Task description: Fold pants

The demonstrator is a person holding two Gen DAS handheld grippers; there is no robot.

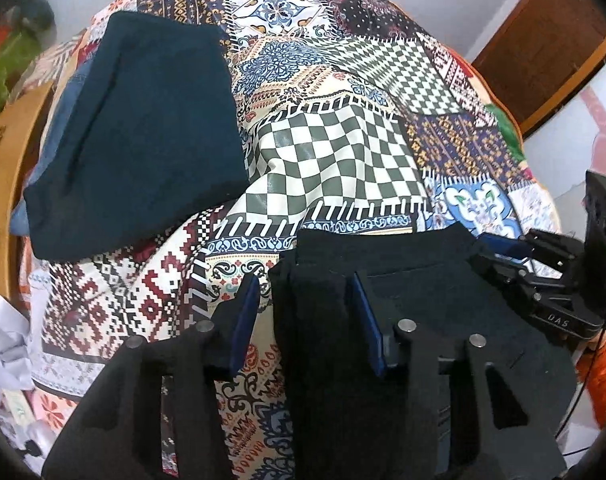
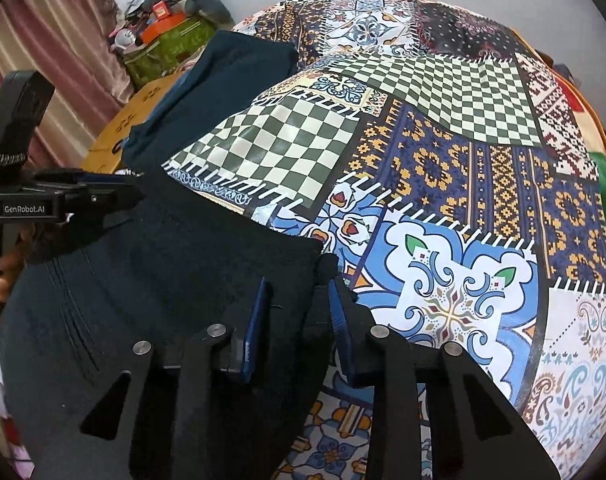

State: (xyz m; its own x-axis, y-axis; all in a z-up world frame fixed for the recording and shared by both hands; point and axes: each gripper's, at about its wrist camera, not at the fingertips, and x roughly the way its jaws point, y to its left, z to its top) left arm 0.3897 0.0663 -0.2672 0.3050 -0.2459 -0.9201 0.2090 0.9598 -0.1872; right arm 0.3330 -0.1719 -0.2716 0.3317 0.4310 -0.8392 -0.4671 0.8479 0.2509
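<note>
Black pants [image 1: 403,320] spread flat on the patchwork-print bedcover [image 1: 343,140], nearest the cameras, far edge straight across the cloth. Left gripper [image 1: 307,312] wide open, blue-padded fingers [image 1: 245,312] straddling the left corner of the pants: one finger over bare bedcover, the other on the black fabric, nothing pinched between them. Right gripper [image 2: 297,320] at the opposite corner, jaws parted less widely, a ridge of black fabric standing between the blue pads [image 2: 259,320] (whether actually clamped or only bracketed, cannot tell). Right gripper also visible at the right margin of the left wrist view [image 1: 543,268], low against the pants' edge. Further back on the left, a folded dark teal garment [image 1: 139,132] atop something blue, well apart from the pants.
</note>
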